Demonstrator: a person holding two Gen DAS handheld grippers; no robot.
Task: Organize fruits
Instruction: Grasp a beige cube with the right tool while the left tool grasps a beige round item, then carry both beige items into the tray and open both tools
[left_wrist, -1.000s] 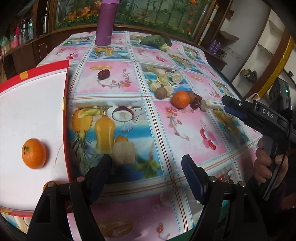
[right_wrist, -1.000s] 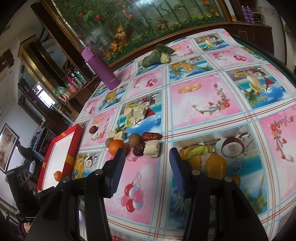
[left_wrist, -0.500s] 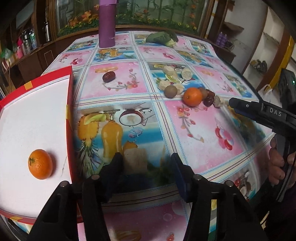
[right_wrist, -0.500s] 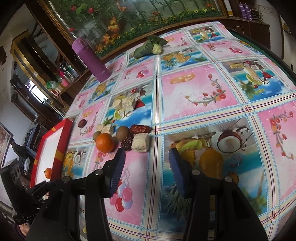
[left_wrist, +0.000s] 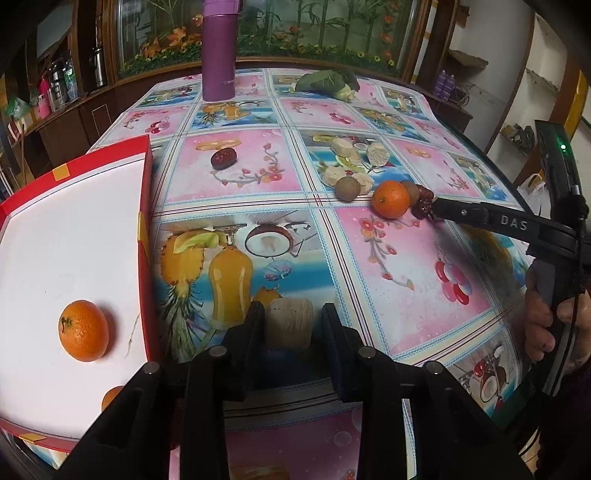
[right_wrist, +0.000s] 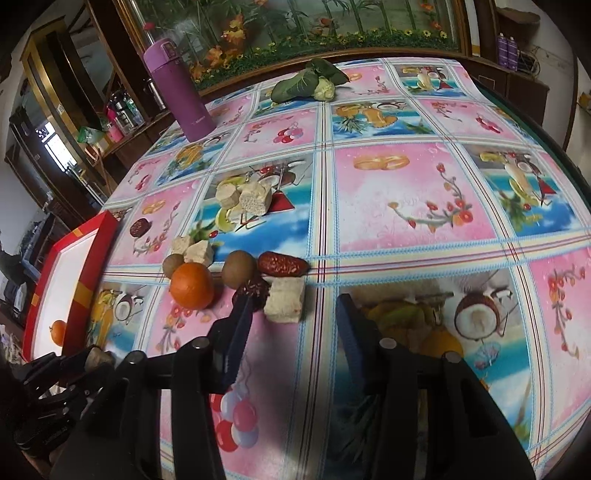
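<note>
Fruits lie scattered over the patterned cloth of the worktop (left_wrist: 424, 266), and my two cameras split them between them. From my left wrist I see an orange (left_wrist: 84, 330) resting inside the red-rimmed white tray (left_wrist: 146, 236) at the worktop's left edge, with a second orange thing just peeking out behind my finger at the bottom of the tray; from my right wrist that tray is only a thin sliver with one orange in it. My right wrist shows the main cluster close up: another orange (right_wrist: 191, 285), two brown round fruits, a red date (right_wrist: 283, 264), a dark wrinkled fruit (right_wrist: 253, 289) and a pale cube (right_wrist: 285, 299), while the left view shows these small and partly hidden behind my right tool. Both views catch the purple flask (left_wrist: 218, 51) and the leafy vegetable (left_wrist: 325, 82) at the far end. My left hand-held gripper (left_wrist: 290, 325) is closed most of the way onto a pale beige block (left_wrist: 290, 323), both fingers pressed against its sides. My right hand-held gripper (right_wrist: 291, 328) is spread wide and grips nothing; its left fingertip sits right at the dark wrinkled fruit, beside the pale cube.
</note>
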